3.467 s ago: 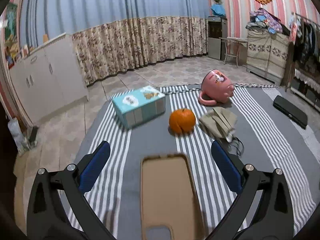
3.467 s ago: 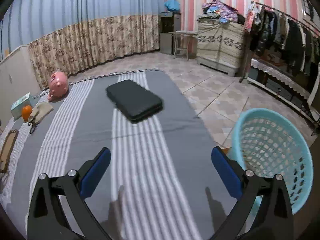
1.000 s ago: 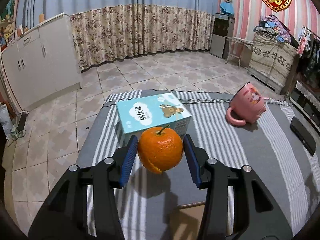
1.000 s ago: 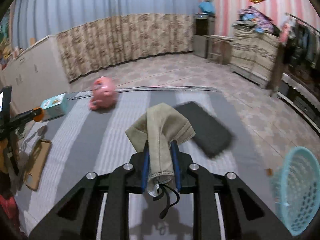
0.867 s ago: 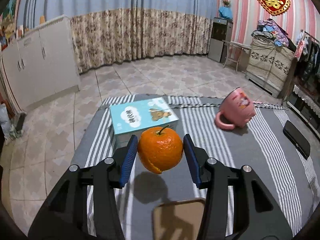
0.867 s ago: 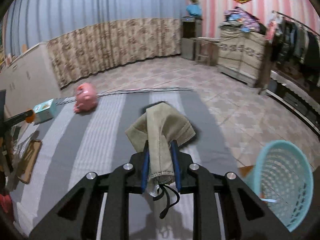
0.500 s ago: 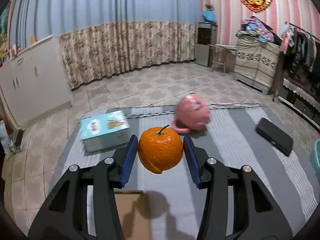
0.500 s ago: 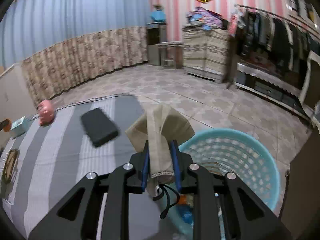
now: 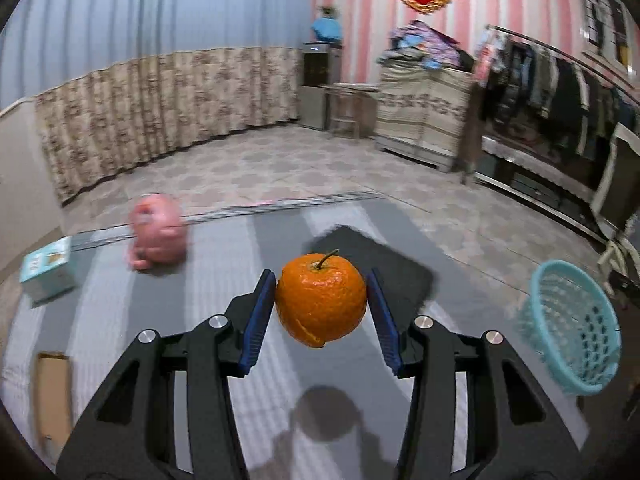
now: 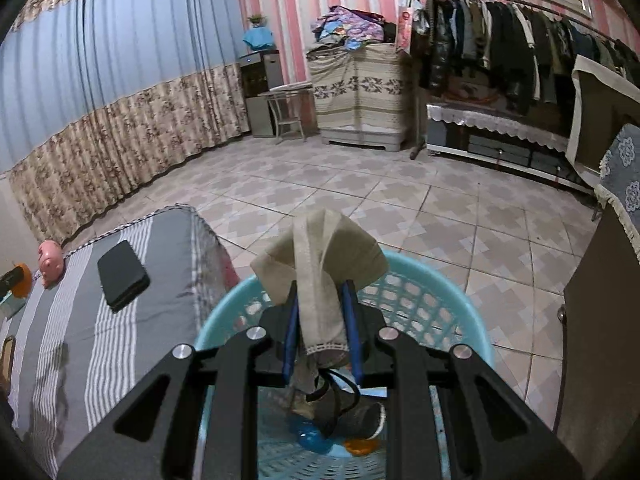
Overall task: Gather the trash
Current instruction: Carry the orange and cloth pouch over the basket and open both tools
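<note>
My left gripper (image 9: 321, 300) is shut on an orange (image 9: 321, 300) with a stem and holds it above the striped grey bed cover (image 9: 224, 264). My right gripper (image 10: 322, 312) is shut on a crumpled beige face mask (image 10: 324, 256) whose black ear loop hangs down. It holds the mask directly over the light blue plastic basket (image 10: 432, 300), which has some trash in its bottom. The same basket (image 9: 572, 320) stands on the floor to the right in the left wrist view.
On the bed lie a pink mug (image 9: 158, 232) on its side, a teal tissue box (image 9: 46, 270), a black flat case (image 10: 122, 274) and a brown phone case (image 9: 50, 392). A clothes rack (image 10: 512, 40) and cabinets line the far wall.
Both grippers have swung right with their loads. The right gripper moved from over the bed to directly above the basket. The left gripper now faces the black case, with the basket in view.
</note>
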